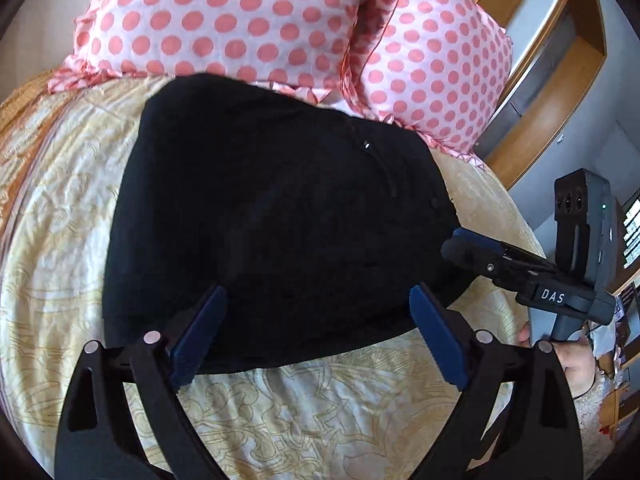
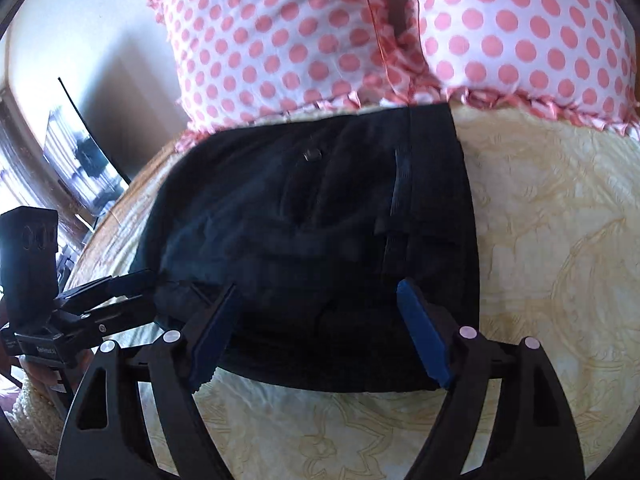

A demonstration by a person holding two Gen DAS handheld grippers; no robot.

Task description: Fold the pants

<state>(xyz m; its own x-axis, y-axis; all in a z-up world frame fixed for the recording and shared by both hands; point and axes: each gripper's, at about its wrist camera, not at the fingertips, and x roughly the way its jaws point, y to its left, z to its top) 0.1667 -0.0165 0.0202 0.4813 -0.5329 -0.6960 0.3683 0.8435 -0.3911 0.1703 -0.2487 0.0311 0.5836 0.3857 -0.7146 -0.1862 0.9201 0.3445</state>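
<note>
Pants (image 1: 272,216): solid black. Bedspread (image 1: 320,408): cream with a golden floral pattern. Pillows (image 1: 224,20) beyond the pants: white with pink polka dots and pink ruffled edging. Left hand-held gripper (image 1: 318,334): black frame, blue pads (image 1: 438,344).

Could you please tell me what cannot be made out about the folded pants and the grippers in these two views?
- Black pants: fold layers lost in dark fabric, both views.
- Pants' near edge: partly behind the left gripper and right gripper fingers.
- Right gripper's jaws in the left wrist view: seen side-on, gap unreadable.
- Hand: cut by the frame edge.
</note>
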